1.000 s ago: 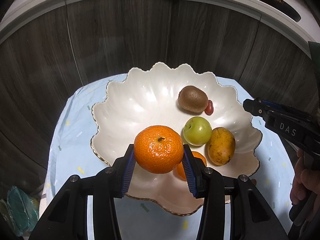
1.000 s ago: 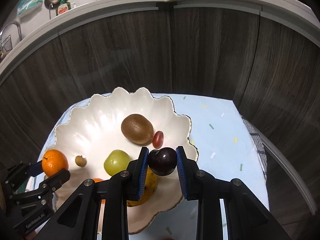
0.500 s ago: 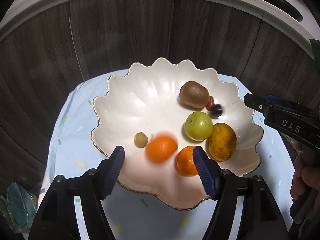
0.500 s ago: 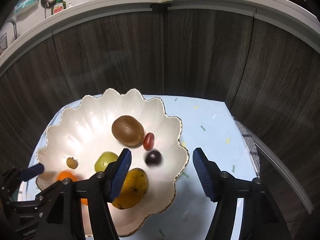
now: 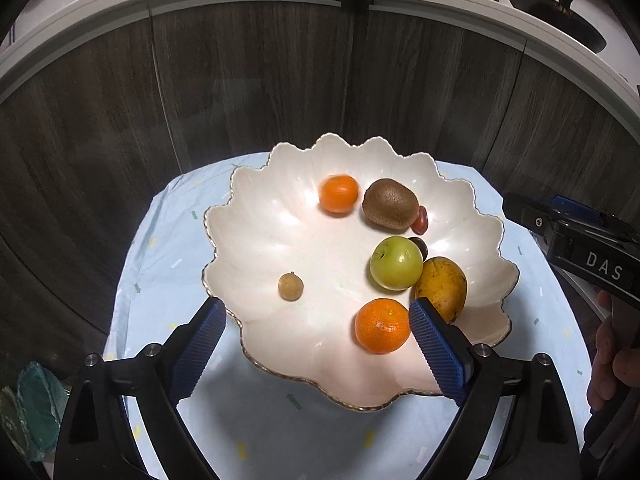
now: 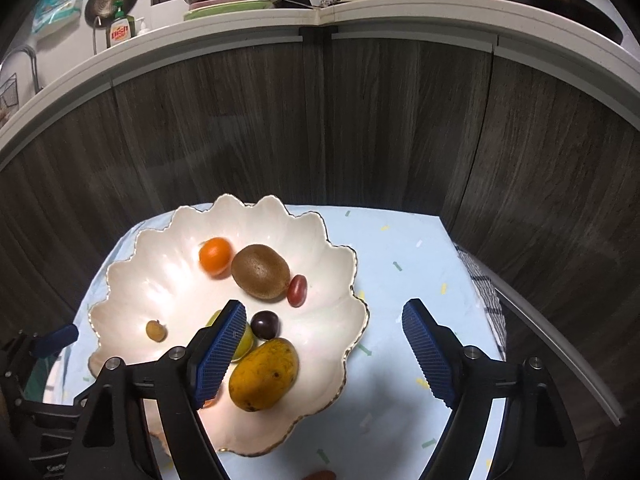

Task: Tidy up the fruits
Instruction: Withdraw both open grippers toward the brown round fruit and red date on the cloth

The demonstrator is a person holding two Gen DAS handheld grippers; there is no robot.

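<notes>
A white scalloped bowl (image 5: 280, 220) (image 6: 160, 280) holds a kiwi (image 5: 390, 208), a red grape tomato (image 5: 421, 219), a green apple (image 5: 396, 263), a mango (image 5: 440, 288), a small brown longan (image 5: 291, 287) and two tangerines. One tangerine (image 5: 383, 331) lies at the near rim. The other tangerine (image 5: 338, 194) (image 6: 216, 255) is blurred beside the kiwi. A dark plum (image 6: 265, 324) rests between the apple and the mango (image 6: 264, 374). My left gripper (image 5: 316, 312) hangs over the near rim, jaws opening, holding nothing. My right gripper (image 6: 324, 316) is opening over the bowl's right edge, also holding nothing.
A light blue cloth (image 5: 168, 240) covers the small table. Dark wood cabinet fronts (image 6: 320, 128) curve close behind, under a counter with dishes. A checked towel (image 6: 486, 292) hangs at the right. A small red fruit (image 6: 320, 475) lies on the cloth at the bottom edge. A hand (image 5: 612, 360) holds the right gripper.
Both grippers have opened. The left let go of the tangerine, which rolled to the far side by the kiwi. The right dropped the dark plum into the bowl.
</notes>
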